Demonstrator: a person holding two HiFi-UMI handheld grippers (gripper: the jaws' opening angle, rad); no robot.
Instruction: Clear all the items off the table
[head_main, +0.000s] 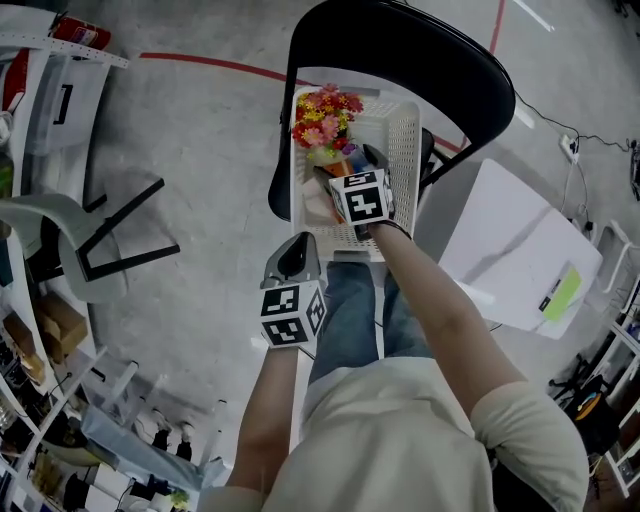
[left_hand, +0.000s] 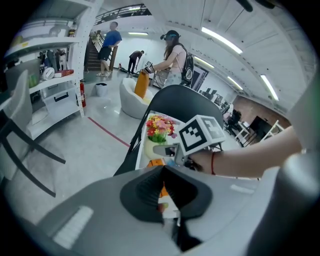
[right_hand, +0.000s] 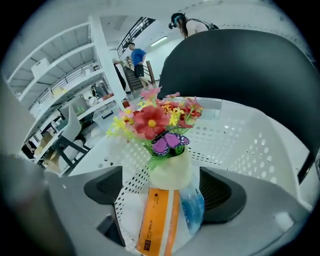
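Left gripper (left_hand: 165, 175): closest to the body, over the person's jeans (head_main: 345, 300). Jaws pressed together, nothing between them.

Right gripper (right_hand: 162, 192): reached out further, hanging over the near end of the basket and pointing down into it. Jaws wide apart. The stuff in the basket shows through the gap, but neither pad touches any of it.

Basket (head_main: 403, 130): white plastic with holes in the walls, sitting on the seat of the chair.

Orange box (right_hand: 159, 220): lying flat on the basket floor at the near end, long side pointing away from the person.

Blue packet (right_hand: 194, 210): right beside the orange box, touching it on its right.

Flower pot (right_hand: 170, 167): pale, upright, just past the box and the packet. Red, pink and yellow flowers (head_main: 325, 112) on top, with a purple butterfly (right_hand: 170, 142) stuck at the rim.

Chair (head_main: 400, 45): black, its curved back on the far side of the basket.

Table (head_main: 520, 250): white, off to the person's right, apart from the chair. A green slip (head_main: 563, 293) lies near its far corner.
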